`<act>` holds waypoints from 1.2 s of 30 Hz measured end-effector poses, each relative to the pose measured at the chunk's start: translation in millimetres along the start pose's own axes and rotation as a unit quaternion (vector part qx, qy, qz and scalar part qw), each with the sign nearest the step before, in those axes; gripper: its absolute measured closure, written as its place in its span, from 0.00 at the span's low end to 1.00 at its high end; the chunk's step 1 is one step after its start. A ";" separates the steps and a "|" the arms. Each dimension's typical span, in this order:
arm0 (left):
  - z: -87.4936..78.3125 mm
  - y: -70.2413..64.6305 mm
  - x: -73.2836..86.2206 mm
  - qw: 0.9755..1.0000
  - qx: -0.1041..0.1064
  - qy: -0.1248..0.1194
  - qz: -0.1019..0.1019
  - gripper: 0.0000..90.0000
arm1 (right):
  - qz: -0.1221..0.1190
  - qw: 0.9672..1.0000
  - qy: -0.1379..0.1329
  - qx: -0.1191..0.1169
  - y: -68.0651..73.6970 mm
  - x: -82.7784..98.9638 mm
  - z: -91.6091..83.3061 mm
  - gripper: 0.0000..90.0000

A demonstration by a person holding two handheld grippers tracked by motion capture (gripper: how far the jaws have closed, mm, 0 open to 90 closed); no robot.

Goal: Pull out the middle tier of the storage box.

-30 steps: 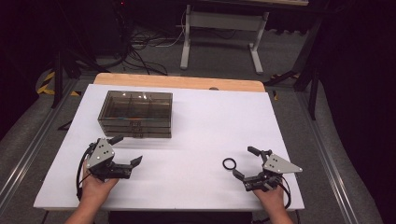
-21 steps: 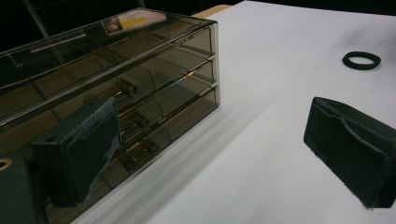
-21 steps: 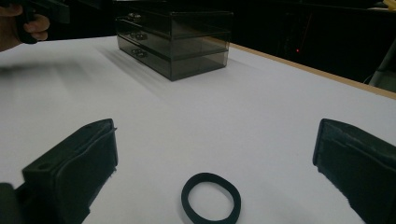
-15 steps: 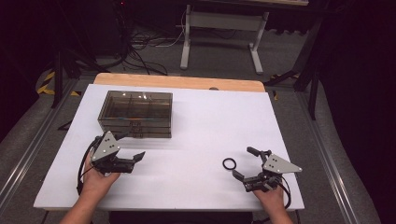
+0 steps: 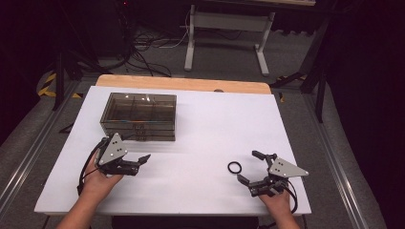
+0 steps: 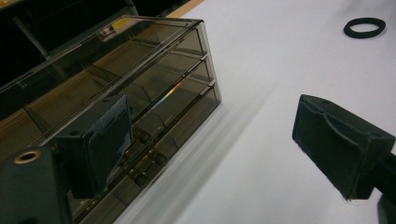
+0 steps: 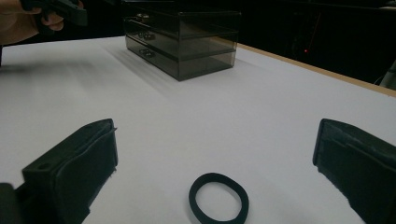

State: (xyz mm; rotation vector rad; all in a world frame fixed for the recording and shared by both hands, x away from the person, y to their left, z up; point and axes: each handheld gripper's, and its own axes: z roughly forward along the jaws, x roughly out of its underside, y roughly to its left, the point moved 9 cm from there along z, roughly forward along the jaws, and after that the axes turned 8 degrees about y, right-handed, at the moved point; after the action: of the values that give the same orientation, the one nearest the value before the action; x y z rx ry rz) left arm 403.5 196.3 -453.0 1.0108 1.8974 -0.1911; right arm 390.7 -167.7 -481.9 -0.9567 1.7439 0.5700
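Observation:
A smoky, see-through drawer box (image 5: 137, 117) stands at the back left of the white table (image 5: 215, 129). My left gripper (image 5: 135, 151) is open just in front of the box's lower drawers, with nothing between its jaws. In the left gripper view the box (image 6: 116, 93) lies close ahead on the left and small drawer knobs (image 6: 142, 135) show beside the left pad. A black rubber ring (image 5: 234, 167) lies flat on the table at the front right. My right gripper (image 5: 249, 167) is open right behind it; in the right gripper view the ring (image 7: 218, 197) lies between the two pads, untouched.
The table's wooden far edge (image 5: 181, 83) runs behind the box. Beyond it are a white stand's legs (image 5: 224, 43) and cables on the floor. The other hand with its gripper (image 7: 60, 9) shows at the top left of the right gripper view.
My left gripper has moved right and forward, closer to the front of the drawer box. The right gripper and the ring have stayed still.

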 end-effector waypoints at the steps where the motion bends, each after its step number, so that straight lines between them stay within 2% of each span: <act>1: 0.0 0.0 0.0 1.000 0.000 0.000 0.000 0.15 | 0.000 1.000 0.001 -0.001 0.0 0.2 0.0 0.01; 2: 0.9 1.0 0.1 1.000 -0.008 0.004 0.007 0.15 | 0.000 1.000 0.002 -0.002 0.1 0.2 0.0 0.01; 4: 1.3 1.2 0.1 1.000 -0.011 0.007 0.013 0.16 | -0.001 1.000 0.002 -0.002 0.1 0.2 -0.1 0.01; 5: 1.9 1.5 -0.2 1.000 -0.016 0.009 0.023 0.17 | -0.001 1.000 0.002 -0.002 0.1 0.2 0.0 0.01; 7: 2.0 1.7 0.0 0.999 -0.021 0.011 0.026 0.17 | -0.001 1.000 0.000 -0.002 0.2 0.1 0.1 0.01; 10: 3.6 1.6 -0.4 0.998 -0.039 0.014 0.055 0.18 | -0.001 1.000 0.000 -0.002 0.4 0.1 0.4 0.01; 11: 3.6 1.6 -0.4 0.998 -0.039 0.014 0.055 0.18 | -0.001 1.000 0.000 -0.002 0.4 0.1 0.4 0.01; 13: 4.2 2.4 0.2 0.996 -0.057 0.018 0.068 0.18 | -0.001 1.000 0.000 -0.003 0.4 0.1 0.5 0.01; 14: 4.2 2.4 0.2 0.996 -0.057 0.018 0.068 0.18 | -0.001 1.000 0.000 -0.003 0.4 0.1 0.5 0.01; 16: 4.4 3.3 1.3 0.992 -0.087 0.025 0.090 0.18 | -0.002 1.000 0.001 -0.003 0.6 0.2 0.6 0.01; 17: 4.4 3.2 1.3 0.990 -0.095 0.026 0.099 0.19 | -0.002 1.000 0.001 -0.002 0.5 0.2 0.7 0.01; 18: 4.4 3.2 1.3 0.990 -0.095 0.026 0.099 0.20 | -0.002 1.000 0.001 -0.002 0.5 0.2 0.7 0.01; 19: 4.7 2.8 0.8 0.988 -0.105 0.027 0.106 0.20 | -0.001 1.000 0.001 -0.003 0.6 0.2 0.7 0.01; 21: 5.0 2.5 0.1 0.987 -0.113 0.028 0.114 0.22 | -0.001 1.000 0.000 -0.003 0.7 0.1 0.9 0.01; 22: 5.5 2.0 -0.2 0.984 -0.125 0.031 0.123 0.23 | -0.001 1.000 0.001 -0.003 0.6 0.3 0.8 0.01; 23: 5.5 2.0 -0.2 0.984 -0.125 0.031 0.123 0.24 | -0.001 1.000 0.002 -0.003 0.6 0.3 0.9 0.01; 24: 5.8 1.9 -0.9 0.981 -0.138 0.030 0.131 0.24 | 0.000 1.000 0.001 -0.003 0.7 0.2 1.0 0.01; 25: 5.8 1.9 -0.9 0.981 -0.138 0.030 0.131 0.24 | 0.000 1.000 0.001 -0.003 0.7 0.2 1.0 0.01; 26: 6.1 1.5 -1.6 0.979 -0.146 0.031 0.136 0.25 | -0.001 1.000 0.001 -0.003 0.8 0.2 1.1 0.01; 27: 6.1 1.5 -1.6 0.979 -0.146 0.031 0.136 0.25 | -0.001 1.000 0.001 -0.003 0.8 0.2 1.1 0.01; 28: 6.1 2.5 -2.0 0.975 -0.162 0.040 0.148 0.26 | -0.001 1.000 0.001 -0.003 0.6 0.3 1.1 0.01; 29: 6.4 2.8 -2.1 0.972 -0.169 0.044 0.155 0.27 | -0.001 1.000 0.001 -0.003 0.6 0.3 1.1 0.01; 30: 6.4 2.8 -2.1 0.972 -0.169 0.044 0.155 0.27 | -0.001 1.000 0.001 -0.003 0.6 0.3 1.1 0.01; 31: 6.5 3.3 -2.6 0.970 -0.176 0.047 0.164 0.27 | 0.000 1.000 0.001 -0.003 0.6 0.3 1.2 0.01; 32: 6.9 3.8 -3.2 0.965 -0.187 0.055 0.178 0.27 | 0.000 1.000 0.001 -0.003 0.6 0.4 1.1 0.01; 33: 6.9 3.8 -3.2 0.965 -0.187 0.055 0.178 0.27 | 0.000 1.000 0.001 -0.003 0.6 0.4 1.1 0.01; 34: 7.5 4.1 -3.4 0.961 -0.196 0.060 0.187 0.27 | 0.000 1.000 0.001 -0.004 0.7 0.3 1.2 0.01; 36: 9.2 3.9 -3.0 0.957 -0.201 0.068 0.198 0.27 | 0.000 1.000 0.001 -0.004 0.7 0.3 1.4 0.01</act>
State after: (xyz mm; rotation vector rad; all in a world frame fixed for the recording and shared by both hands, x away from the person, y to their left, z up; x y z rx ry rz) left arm 413.1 192.5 -454.6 1.1108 1.7126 0.4904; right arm 390.8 -166.4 -482.8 -0.9628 1.7444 0.5761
